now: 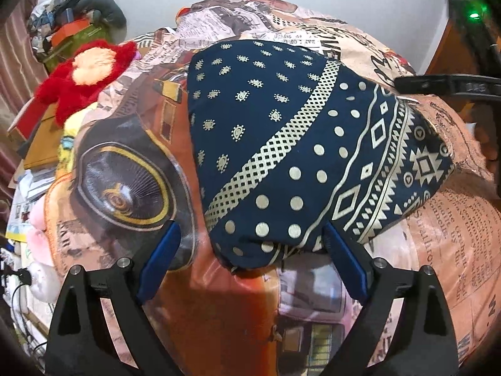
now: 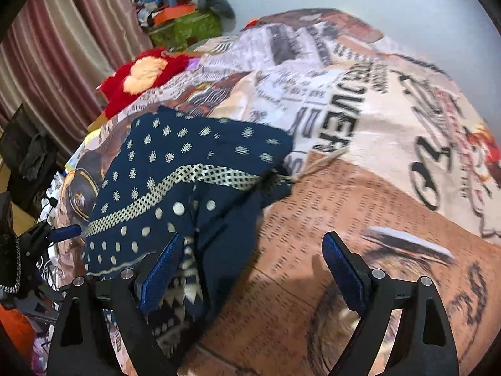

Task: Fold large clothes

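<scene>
**Both tongs wide above the navy cloth on the bed**

Between the blue pads of the left tongs (image 1: 252, 244) lies the near rounded fold of the navy patterned cloth (image 1: 281, 144), which spreads away from them over the printed bedspread (image 1: 131, 163). Their jaws stand wide; the right pad sits at the cloth's near edge, though I cannot tell if it touches, and the left pad is clear over bare bedspread.

The right tongs (image 2: 253, 260) are spread wide too and grip nothing. Bare bedspread (image 2: 360, 188) shows between the pads, and the cloth (image 2: 188, 181) lies bunched just to their left, its zigzag border running under the left pad. A loose pale thread trails from the cloth's far corner, ahead of these tongs.

To the right of the right tongs the bedspread lies open and flat. Left of the left tongs the bed's edge is crowded: a red plush toy (image 1: 78, 75) and stacked clutter against a striped curtain (image 2: 62, 47).
</scene>
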The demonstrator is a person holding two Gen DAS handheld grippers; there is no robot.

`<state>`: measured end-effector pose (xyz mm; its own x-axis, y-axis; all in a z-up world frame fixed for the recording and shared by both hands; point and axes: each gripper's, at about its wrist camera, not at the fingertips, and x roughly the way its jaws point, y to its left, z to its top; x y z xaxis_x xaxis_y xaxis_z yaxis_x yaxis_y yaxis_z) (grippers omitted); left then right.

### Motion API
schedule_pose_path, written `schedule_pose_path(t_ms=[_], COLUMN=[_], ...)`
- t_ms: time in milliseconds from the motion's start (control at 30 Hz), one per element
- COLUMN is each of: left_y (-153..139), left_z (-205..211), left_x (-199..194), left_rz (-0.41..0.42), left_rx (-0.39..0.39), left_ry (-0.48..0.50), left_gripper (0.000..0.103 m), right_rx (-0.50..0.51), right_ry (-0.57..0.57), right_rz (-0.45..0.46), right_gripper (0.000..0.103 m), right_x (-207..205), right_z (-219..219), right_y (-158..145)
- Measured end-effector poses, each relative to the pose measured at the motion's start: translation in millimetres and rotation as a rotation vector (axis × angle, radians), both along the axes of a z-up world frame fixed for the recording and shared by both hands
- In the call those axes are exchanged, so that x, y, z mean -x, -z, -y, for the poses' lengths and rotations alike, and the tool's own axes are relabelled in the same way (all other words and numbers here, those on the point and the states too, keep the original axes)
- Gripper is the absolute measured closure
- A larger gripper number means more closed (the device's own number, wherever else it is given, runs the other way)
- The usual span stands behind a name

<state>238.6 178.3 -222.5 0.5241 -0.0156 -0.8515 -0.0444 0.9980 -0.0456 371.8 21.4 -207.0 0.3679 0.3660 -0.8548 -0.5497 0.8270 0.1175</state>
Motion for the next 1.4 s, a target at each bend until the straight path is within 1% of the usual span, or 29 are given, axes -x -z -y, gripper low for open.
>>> schedule_pose_path(t_ms=[100, 200, 267, 333, 467, 533, 667, 767, 867, 1033, 1133, 1267, 1333, 1400], left_y=[-9, -27, -45, -69, -129, -159, -217, -250, -274, -294, -295, -289, -283, -278], left_z=[1, 4, 7, 11, 22, 28, 42, 55, 66, 80, 85, 86, 88, 88], left_x=[6, 14, 21, 30, 51, 63, 93, 117, 140, 171, 185, 195, 197, 197], left_rz=[0.004, 0.035, 0.074, 0.132, 0.284, 0.368, 0.544, 0.657, 0.75, 0.849, 0.887, 0.879, 0.863, 0.843], left_rx=[-0.024, -0.035, -0.037, -0.049, -0.077, -0.072, -0.062, -0.063, -0.053, -0.072, -0.087, -0.067, -0.069, -0.075], left_ry=[-0.025, -0.048, -0.058, -0.067, -0.077, -0.079, -0.086, -0.094, -0.1, -0.135, -0.177, -0.21, -0.222, -0.232], left_gripper=[0.012, 0.013, 0.013, 0.013, 0.013, 0.013, 0.013, 0.013, 0.013, 0.013, 0.013, 0.013, 0.012, 0.01], right_rx=[-0.022, -0.068, -0.114, -0.168, -0.242, -0.279, -0.345, -0.396, -0.429, -0.447, -0.444, -0.432, -0.427, -0.423], right_ry=[0.018, 0.029, 0.03, 0.032, 0.026, 0.024, 0.022, 0.027, 0.036, 0.072, 0.09, 0.108, 0.122, 0.13], right_rz=[0.048, 0.118, 0.153, 0.202, 0.314, 0.392, 0.514, 0.591, 0.664, 0.743, 0.747, 0.74, 0.738, 0.729], right_gripper=[0.014, 0.014, 0.014, 0.014, 0.014, 0.014, 0.014, 0.014, 0.014, 0.014, 0.014, 0.012, 0.007, 0.005], right_x=[13, 34, 49, 67, 99, 121, 157, 186, 214, 251, 263, 278, 284, 286], right_z=[12, 23, 29, 33, 38, 40, 47, 54, 59, 65, 64, 65, 67, 65], right_y=[-22, -53, -70, -93, -136, -161, -198, -222, -239, -250, -251, -248, -246, -243])
